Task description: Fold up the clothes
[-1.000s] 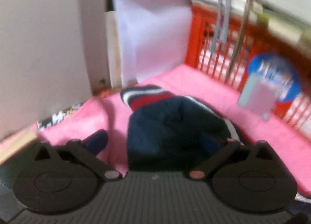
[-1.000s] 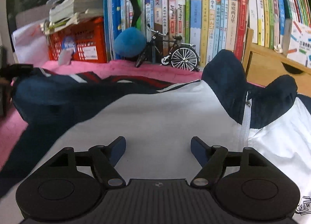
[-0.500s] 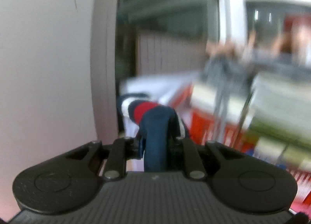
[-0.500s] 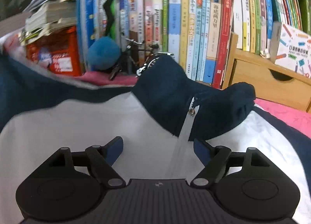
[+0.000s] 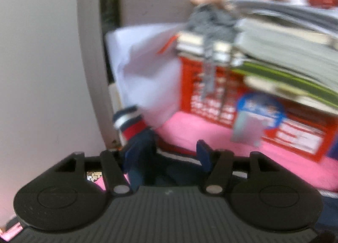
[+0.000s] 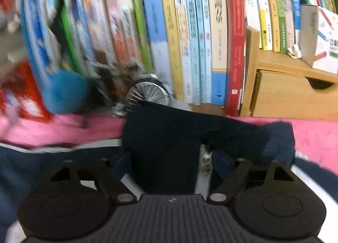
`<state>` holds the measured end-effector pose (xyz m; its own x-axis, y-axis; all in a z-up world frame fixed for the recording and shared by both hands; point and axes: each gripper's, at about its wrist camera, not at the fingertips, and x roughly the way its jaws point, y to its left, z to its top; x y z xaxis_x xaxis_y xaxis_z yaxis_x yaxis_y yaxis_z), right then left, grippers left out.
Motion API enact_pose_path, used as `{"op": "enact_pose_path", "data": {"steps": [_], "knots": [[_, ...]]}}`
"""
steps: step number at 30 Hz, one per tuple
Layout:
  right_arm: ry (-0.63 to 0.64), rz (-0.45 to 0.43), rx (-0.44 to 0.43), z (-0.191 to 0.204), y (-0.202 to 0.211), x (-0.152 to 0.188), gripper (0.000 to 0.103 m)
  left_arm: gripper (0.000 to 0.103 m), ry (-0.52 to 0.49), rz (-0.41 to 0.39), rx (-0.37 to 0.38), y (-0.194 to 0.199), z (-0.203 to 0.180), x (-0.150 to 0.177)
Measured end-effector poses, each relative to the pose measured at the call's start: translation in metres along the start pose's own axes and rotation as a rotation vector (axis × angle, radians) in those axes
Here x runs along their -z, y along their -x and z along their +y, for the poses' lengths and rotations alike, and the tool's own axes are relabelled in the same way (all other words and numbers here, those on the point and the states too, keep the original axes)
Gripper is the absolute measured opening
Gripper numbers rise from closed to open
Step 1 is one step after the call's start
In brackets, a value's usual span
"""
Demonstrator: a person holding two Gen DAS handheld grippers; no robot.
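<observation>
— Where's the jacket (image 6: 166,148)?
— It lies on the pink cloth (image 6: 312,135) before your books (image 6: 190,38).
— And your grippers?
— Your left gripper (image 5: 166,154) stands wide, the striped cuff (image 5: 131,122) draped by its left finger. Your right gripper (image 6: 171,165) is wide too, straddling the navy collar.

No lettering can be read: characters run down the book spines (image 6: 217,32) across the upper frame but blur away, as does the round blue label (image 5: 260,108) on the red crate (image 5: 295,129) at right.
</observation>
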<state>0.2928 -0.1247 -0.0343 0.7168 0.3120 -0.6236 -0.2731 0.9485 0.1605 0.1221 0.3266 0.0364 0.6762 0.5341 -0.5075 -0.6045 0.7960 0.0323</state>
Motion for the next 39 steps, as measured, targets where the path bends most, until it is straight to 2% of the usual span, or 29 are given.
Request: {"op": "enact_pose_path", "data": {"steps": [2, 4, 7, 8, 10, 12, 14, 16, 19, 22, 24, 28, 29, 30, 31, 32, 33, 34, 36, 37, 38, 39], "knots": [[0.007, -0.012, -0.091, -0.005, 0.028, 0.01, 0.081, 0.059, -0.04, -0.019, 0.092, 0.013, -0.017, 0.0], [0.049, -0.012, -0.156, -0.011, 0.056, 0.024, 0.082, 0.059, -0.083, 0.001, 0.228, 0.038, -0.045, 0.018], [0.118, 0.005, -0.194, -0.024, 0.098, 0.052, 0.082, 0.059, -0.15, 0.037, 0.44, 0.079, -0.089, 0.048], [0.128, 0.013, -0.187, -0.031, 0.109, 0.06, 0.083, 0.059, -0.176, 0.053, 0.472, 0.087, -0.101, 0.059], [0.133, 0.02, -0.109, -0.056, 0.132, 0.077, 0.083, 0.059, -0.231, 0.088, 0.517, 0.1, -0.125, 0.082], [0.103, 0.041, 0.045, -0.095, 0.148, 0.091, 0.083, 0.059, -0.286, 0.123, 0.561, 0.113, -0.148, 0.104], [0.002, 0.044, 0.183, -0.145, 0.173, 0.102, 0.081, 0.059, -0.341, 0.158, 0.606, 0.126, -0.171, 0.127], [-0.119, 0.027, 0.295, -0.2, 0.205, 0.116, 0.079, 0.059, -0.387, 0.155, 0.578, 0.131, -0.18, 0.141], [-0.279, -0.116, 0.36, -0.262, 0.282, 0.142, 0.085, 0.059, -0.447, 0.101, 0.531, 0.136, -0.186, 0.158], [-0.446, -0.229, 0.538, -0.313, 0.341, 0.175, 0.092, 0.061, -0.449, 0.055, 0.503, 0.139, -0.186, 0.165], [-0.599, -0.249, 0.613, -0.351, 0.364, 0.2, 0.093, 0.063, -0.438, 0.055, 0.488, 0.145, -0.185, 0.167], [-0.806, -0.267, 0.583, -0.396, 0.372, 0.229, 0.094, 0.066, -0.445, 0.045, 0.467, 0.147, -0.186, 0.171], [-0.804, -0.279, 0.585, -0.401, 0.368, 0.228, 0.095, 0.067, -0.448, 0.043, 0.464, 0.146, -0.186, 0.172], [-0.802, -0.289, 0.588, -0.406, 0.364, 0.226, 0.091, 0.068, -0.45, 0.041, 0.46, 0.146, -0.187, 0.173], [-0.788, -0.274, 0.604, -0.406, 0.356, 0.217, 0.064, 0.068, -0.453, 0.039, 0.456, 0.146, -0.187, 0.174], [-0.769, -0.254, 0.6, -0.413, 0.35, 0.207, 0.021, 0.069, -0.456, 0.036, 0.451, 0.146, -0.188, 0.174], [-0.748, -0.237, 0.596, -0.42, 0.343, 0.197, 0.013, 0.07, -0.459, 0.034, 0.447, 0.146, -0.188, 0.175], [-0.707, -0.254, 0.587, -0.425, 0.341, 0.18, 0.012, 0.07, -0.462, 0.032, 0.443, 0.147, -0.189, 0.175], [-0.482, -0.392, 0.718, -0.419, 0.344, 0.145, 0.011, 0.071, -0.469, 0.027, 0.435, 0.147, -0.19, 0.176], [-0.347, -0.44, 0.826, -0.42, 0.34, 0.132, 0.012, 0.071, -0.472, 0.024, 0.431, 0.148, -0.19, 0.176], [-0.254, -0.431, 0.973, -0.427, 0.332, 0.121, 0.019, 0.072, -0.474, 0.022, 0.428, 0.148, -0.19, 0.176], [-0.273, -0.348, 1.103, -0.441, 0.324, 0.111, 0.021, 0.072, -0.474, 0.023, 0.429, 0.147, -0.19, 0.176]]}}
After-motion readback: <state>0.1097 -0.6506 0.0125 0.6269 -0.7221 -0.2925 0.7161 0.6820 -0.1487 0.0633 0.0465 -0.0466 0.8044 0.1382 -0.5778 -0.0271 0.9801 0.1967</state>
